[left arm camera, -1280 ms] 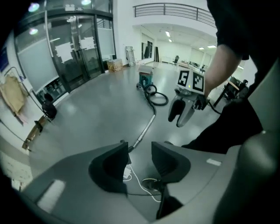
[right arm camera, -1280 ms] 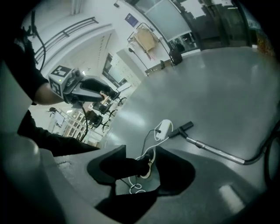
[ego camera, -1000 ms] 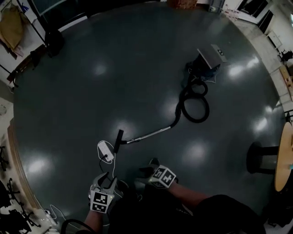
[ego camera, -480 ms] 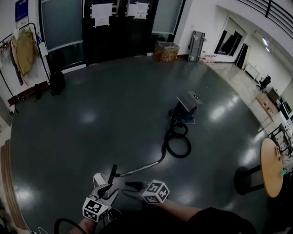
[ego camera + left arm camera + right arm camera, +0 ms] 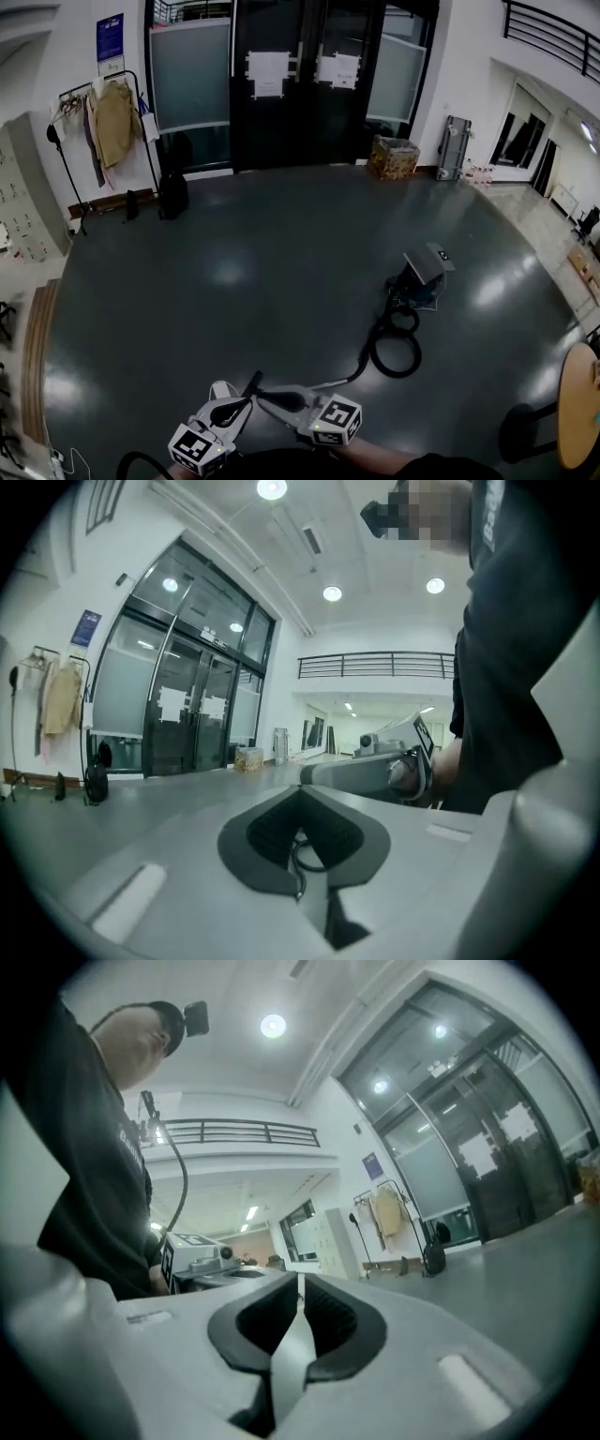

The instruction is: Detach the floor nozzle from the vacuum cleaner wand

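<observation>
Left gripper (image 5: 302,832): jaws have just been closing and now sit together, dark pads meeting, nothing between them. Right gripper (image 5: 300,1321): jaws have also just been closing, down to a thin slit with the pads not quite touching, and nothing is in the gap.

In the head view both grippers sit low in the middle, jaws angled toward each other, tips near but apart. Floor nozzle (image 5: 251,382) lies on the dark floor (image 5: 281,244). It shows as a short dark bar just past the tips, in the gap between the two sets of jaws and partly covered by them. No jaw touches it. It looks joined to the wand, though the joint itself is hidden behind the right jaws.

Metal wand (image 5: 330,383) runs from the nozzle off to the right of the right jaws. It leads into the coiled black hose (image 5: 394,352), then the vacuum canister (image 5: 424,272), well beyond the jaws to the right. A white thing (image 5: 221,387) sits on the floor just past the left jaws, beside the nozzle, too covered to name.

Both gripper views look out level across the room. The left view faces the glass doors (image 5: 187,724) with the right gripper's side at its right.
</observation>
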A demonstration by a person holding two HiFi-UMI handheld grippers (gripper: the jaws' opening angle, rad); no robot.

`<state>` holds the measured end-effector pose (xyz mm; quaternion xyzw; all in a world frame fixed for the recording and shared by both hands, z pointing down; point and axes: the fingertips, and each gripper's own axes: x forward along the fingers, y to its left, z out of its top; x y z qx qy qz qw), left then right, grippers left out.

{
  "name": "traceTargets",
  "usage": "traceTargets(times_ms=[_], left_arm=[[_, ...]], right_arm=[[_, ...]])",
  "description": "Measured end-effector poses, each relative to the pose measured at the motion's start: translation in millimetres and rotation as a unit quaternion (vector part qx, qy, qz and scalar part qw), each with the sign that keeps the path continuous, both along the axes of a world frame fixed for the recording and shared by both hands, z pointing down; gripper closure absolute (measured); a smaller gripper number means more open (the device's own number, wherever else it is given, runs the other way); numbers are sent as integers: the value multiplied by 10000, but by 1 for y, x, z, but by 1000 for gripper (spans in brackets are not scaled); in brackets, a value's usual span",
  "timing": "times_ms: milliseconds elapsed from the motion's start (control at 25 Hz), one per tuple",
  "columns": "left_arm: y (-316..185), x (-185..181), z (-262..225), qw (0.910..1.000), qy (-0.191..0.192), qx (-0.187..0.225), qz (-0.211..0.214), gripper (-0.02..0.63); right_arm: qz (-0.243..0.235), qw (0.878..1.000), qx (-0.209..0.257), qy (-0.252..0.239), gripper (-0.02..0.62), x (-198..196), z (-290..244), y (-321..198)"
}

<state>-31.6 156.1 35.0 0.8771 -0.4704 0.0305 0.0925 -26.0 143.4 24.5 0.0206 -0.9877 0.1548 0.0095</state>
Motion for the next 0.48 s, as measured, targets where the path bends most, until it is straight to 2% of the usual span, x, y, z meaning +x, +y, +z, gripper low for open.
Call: traceTargets(times_ms=[160, 480], left_arm=[[0, 15, -31, 9996, -6, 263, 64, 604], [5, 41, -32, 9988, 149, 350, 308, 604]], right_arm=[[-10, 9993, -27, -365, 594, 16, -23, 7], [197, 9989, 239, -362, 595, 39, -24, 18]])
